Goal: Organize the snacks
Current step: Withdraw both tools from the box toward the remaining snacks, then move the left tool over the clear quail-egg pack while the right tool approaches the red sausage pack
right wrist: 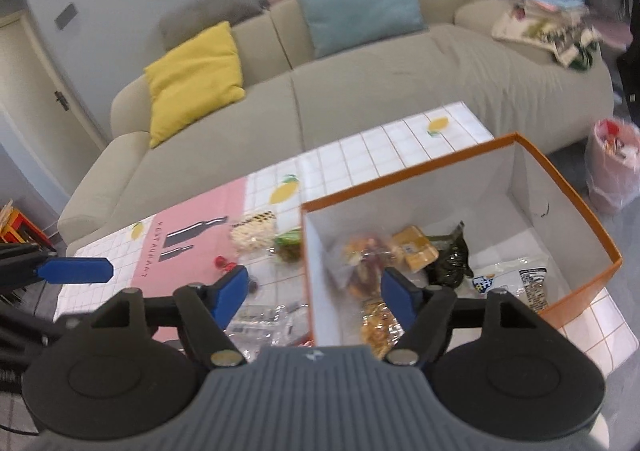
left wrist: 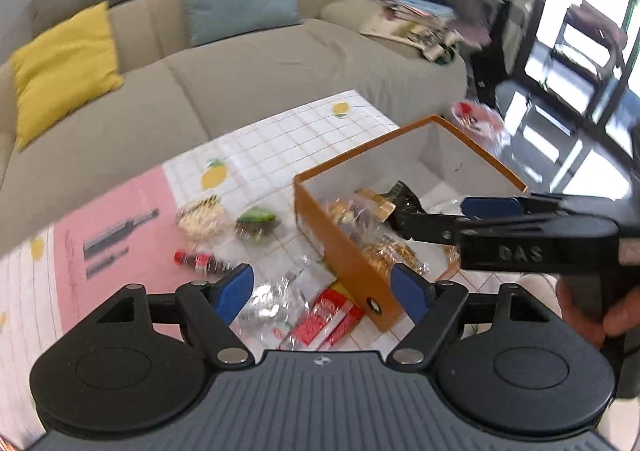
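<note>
Snacks are split two ways: some already in the orange box, rest loose on the tiled tabletop at centre-left of my left view.

Largest to smallest:
- Sofa fills the upper half of both views, irrelevant.
- Orange box: centre-right in both views, open top, holds a yellow packet, a dark packet, a clear bag of brown snacks and a white printed packet.
- Loose items, left view: red-and-white packet touching the box's near corner, clear crinkly wrapper just beside it, pale puffed-snack bag, green-topped packet, small red-and-dark packet.

Jaws: left gripper wide apart, nothing held, hanging above the clear wrapper and red packet. Right gripper also apart and empty, straddling the box's near-left wall. In the left view my right unit comes in from the right edge, level, tips over the box interior.

Risks, my read:
- Clear wrapper is slippery and flat; pads could skate off or pinch only film.
- Red packet sits against the box; a sloppy close could shove or catch the cardboard wall.
- Both units crowd the same corner; collision likely if both drop together.
- Frames are motion-blurred, so exact alignment is uncertain.
</note>
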### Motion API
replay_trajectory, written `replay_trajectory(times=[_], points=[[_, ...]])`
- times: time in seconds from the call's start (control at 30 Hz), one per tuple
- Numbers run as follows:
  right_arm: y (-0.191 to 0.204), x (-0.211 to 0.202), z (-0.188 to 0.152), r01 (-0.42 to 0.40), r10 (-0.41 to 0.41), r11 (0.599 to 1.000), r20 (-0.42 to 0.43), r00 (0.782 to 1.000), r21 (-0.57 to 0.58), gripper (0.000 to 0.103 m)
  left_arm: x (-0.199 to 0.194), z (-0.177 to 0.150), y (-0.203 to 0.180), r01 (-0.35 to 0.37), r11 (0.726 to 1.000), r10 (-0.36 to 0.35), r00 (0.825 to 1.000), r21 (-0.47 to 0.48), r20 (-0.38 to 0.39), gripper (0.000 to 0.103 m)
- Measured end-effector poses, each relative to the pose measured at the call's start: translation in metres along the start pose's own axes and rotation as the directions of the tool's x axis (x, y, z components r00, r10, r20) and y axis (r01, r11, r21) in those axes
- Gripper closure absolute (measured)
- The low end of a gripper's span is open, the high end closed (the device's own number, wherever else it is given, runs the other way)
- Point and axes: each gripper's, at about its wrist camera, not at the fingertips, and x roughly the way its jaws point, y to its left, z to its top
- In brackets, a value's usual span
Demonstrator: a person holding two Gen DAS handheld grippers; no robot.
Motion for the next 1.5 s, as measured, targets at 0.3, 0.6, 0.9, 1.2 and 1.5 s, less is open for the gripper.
replay_trajectory(times=[0.3,0.6,0.9,1.2,1.5], points=[[0.052,-0.015,-0.060,0.017,-0.011,0.995,0.061,0.998,-0.101,0.031,-0.004,-0.067,0.042,-0.029,0.993,0.031,0.999,-0.111,0.012,0.020],[0.066,0.022,-0.100,0.035,-0.035,0.999,-0.115,0.993,-0.003,0.033,0.024,-0.105,0.062,-0.015,0.995,0.009,0.999,-0.101,-0.052,0.022],[0.075,0.073,-0.119,0.091,-0.081,0.995,-0.230,0.970,0.030,0.038,0.063,-0.118,0.076,0.023,1.000,-0.023,0.995,-0.002,-0.095,0.024],[0.071,0.128,-0.121,0.177,-0.138,0.978,-0.296,0.945,0.113,0.038,0.107,-0.098,0.095,0.041,0.988,-0.026,0.994,0.146,-0.108,0.024],[0.052,0.156,-0.110,0.295,-0.189,0.917,-0.358,0.914,0.269,0.038,0.156,-0.080,0.087,0.099,0.897,-0.031,0.986,0.431,-0.161,0.019]])
